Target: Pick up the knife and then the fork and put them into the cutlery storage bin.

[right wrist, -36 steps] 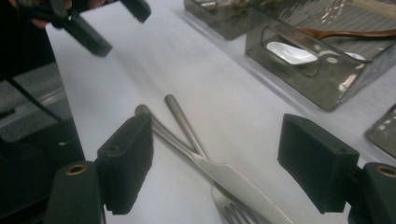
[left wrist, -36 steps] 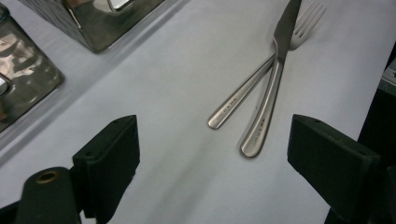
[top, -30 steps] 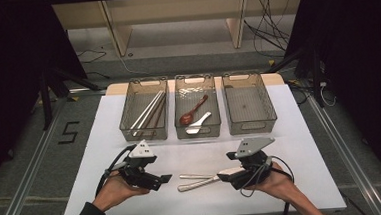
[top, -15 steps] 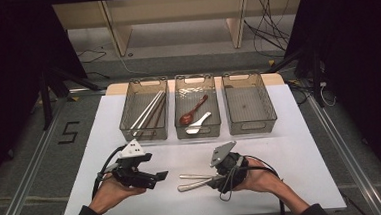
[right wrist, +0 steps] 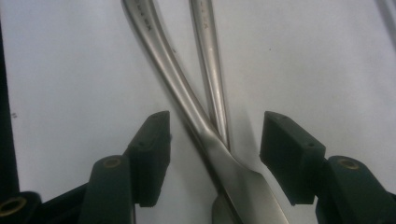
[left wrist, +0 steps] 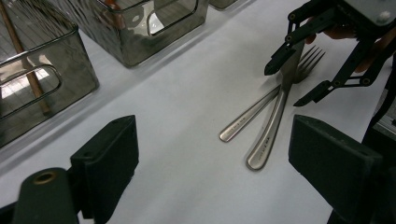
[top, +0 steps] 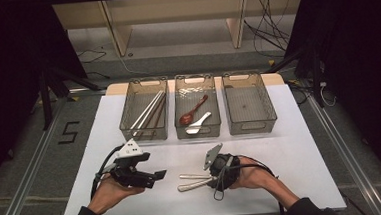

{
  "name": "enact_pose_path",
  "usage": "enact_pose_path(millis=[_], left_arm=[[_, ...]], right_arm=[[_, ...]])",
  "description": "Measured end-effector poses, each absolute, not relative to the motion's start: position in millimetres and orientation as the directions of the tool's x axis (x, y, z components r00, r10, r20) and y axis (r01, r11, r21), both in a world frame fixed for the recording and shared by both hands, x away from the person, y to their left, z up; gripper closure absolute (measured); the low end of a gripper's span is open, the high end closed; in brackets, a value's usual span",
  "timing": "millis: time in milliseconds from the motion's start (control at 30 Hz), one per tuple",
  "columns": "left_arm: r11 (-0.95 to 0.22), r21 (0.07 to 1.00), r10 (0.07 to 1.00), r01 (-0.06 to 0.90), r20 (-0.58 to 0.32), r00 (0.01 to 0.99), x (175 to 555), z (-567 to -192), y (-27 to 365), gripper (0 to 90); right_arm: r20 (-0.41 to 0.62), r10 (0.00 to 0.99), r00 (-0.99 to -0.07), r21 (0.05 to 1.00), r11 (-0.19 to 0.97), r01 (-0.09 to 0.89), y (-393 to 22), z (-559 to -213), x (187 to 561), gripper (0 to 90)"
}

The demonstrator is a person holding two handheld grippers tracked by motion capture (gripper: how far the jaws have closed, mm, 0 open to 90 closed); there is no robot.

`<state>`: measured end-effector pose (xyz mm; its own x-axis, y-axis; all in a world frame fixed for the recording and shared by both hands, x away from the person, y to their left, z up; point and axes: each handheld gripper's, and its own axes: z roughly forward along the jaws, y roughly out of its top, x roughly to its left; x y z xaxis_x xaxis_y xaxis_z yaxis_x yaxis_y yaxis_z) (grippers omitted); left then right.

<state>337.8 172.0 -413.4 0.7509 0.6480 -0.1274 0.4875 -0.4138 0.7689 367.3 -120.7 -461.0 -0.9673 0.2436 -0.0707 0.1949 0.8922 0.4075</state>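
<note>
A steel knife [top: 186,187] and a fork [top: 188,176] lie crossed on the white table [top: 291,146], handles pointing left. My right gripper [top: 212,179] points down over their right ends. In the right gripper view its jaws [right wrist: 217,158] straddle the knife [right wrist: 187,112] and the fork [right wrist: 210,60] where they cross; they have just been closing, with gaps left on both sides. The left gripper view shows the fork tines [left wrist: 310,60] under that gripper. My left gripper [top: 158,175] hovers left of the handles, open and holding nothing [left wrist: 219,163].
Three clear bins stand in a row at the back of the table. The left bin [top: 129,125] holds chopsticks [top: 146,112], the middle bin [top: 180,133] a brown spoon [top: 191,112] and a white spoon [top: 198,123]. The right bin [top: 269,117] holds nothing.
My right gripper has moved left and down onto the cutlery's right ends and tipped downward, its jaws narrower. The left gripper has hardly moved.
</note>
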Motion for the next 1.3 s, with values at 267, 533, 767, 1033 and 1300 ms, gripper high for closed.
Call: enact_pose_path(millis=[267,533,767,1033,1300], left_arm=[[-0.418,0.768,0.644,0.486,-0.127,0.754,338.0,-413.0,171.9,15.8],[-0.414,0.772,0.647,0.483,-0.123,0.752,337.2,-411.5,172.0,15.9],[-0.419,0.773,0.642,0.477,-0.120,0.758,337.1,-411.8,171.2,15.9],[-0.426,0.767,0.639,0.480,-0.121,0.760,336.4,-412.3,170.5,16.0],[-0.428,0.764,0.636,0.483,-0.124,0.762,336.7,-414.0,169.3,16.0]], right_arm=[[-0.042,0.240,-0.970,0.372,0.905,0.207,-118.5,-464.4,371.1,48.9],[-0.012,0.248,-0.969,0.361,0.905,0.227,-119.5,-463.8,373.2,57.4],[-0.033,0.219,-0.975,0.353,0.915,0.193,-119.2,-462.6,370.6,65.7],[-0.080,0.167,-0.983,0.338,0.932,0.132,-119.9,-461.2,367.4,71.3],[-0.088,0.163,-0.983,0.328,0.936,0.126,-124.1,-460.6,369.4,82.3]])
